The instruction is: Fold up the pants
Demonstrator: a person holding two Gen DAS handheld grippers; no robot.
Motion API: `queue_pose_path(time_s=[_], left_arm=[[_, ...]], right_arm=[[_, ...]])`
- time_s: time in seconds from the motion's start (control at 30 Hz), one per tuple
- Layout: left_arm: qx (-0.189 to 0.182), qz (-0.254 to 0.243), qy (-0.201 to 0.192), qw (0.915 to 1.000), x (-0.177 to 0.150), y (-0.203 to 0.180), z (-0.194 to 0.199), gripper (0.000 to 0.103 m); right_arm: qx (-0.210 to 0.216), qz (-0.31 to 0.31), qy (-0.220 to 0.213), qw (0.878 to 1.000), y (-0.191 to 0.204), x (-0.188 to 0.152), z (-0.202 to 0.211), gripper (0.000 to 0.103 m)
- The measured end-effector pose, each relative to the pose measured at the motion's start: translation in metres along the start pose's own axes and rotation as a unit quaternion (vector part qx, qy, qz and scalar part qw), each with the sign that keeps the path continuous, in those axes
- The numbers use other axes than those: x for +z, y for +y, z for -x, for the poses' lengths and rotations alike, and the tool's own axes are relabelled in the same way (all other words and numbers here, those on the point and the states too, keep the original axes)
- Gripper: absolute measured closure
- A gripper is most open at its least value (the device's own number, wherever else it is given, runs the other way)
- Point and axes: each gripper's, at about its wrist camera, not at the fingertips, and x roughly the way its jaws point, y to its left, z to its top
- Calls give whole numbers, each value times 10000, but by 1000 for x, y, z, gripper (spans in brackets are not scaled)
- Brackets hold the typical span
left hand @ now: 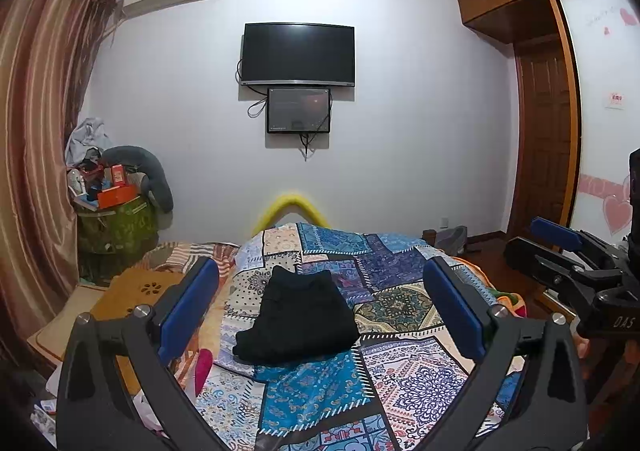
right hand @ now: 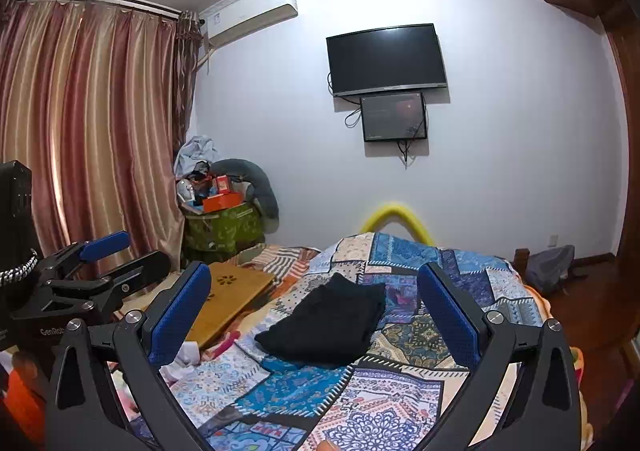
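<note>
**Pants: folded bundle, check before release**

Pants [left hand: 297, 317] lie as a compact black bundle on the patchwork quilt [left hand: 400, 379]; left gripper [left hand: 320, 307] and right gripper [right hand: 314, 305] are held above, jaws wide, nothing gripped; any loose edge is best pressed flat, not regrasped.

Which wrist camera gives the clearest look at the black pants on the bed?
The left wrist view: the black pants lie centred between the open left gripper, folded into a compact pile on the patchwork quilt. The right wrist view shows them too, unobstructed but more obliquely.
</note>
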Motion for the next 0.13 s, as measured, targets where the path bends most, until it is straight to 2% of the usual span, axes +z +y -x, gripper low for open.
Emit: queue_pose_path(time_s=[0.13], left_arm=[[-12,83,45,10000,-2,3,-1,0]], right_arm=[[7,2,30,10000,2,-1,-2,1]])
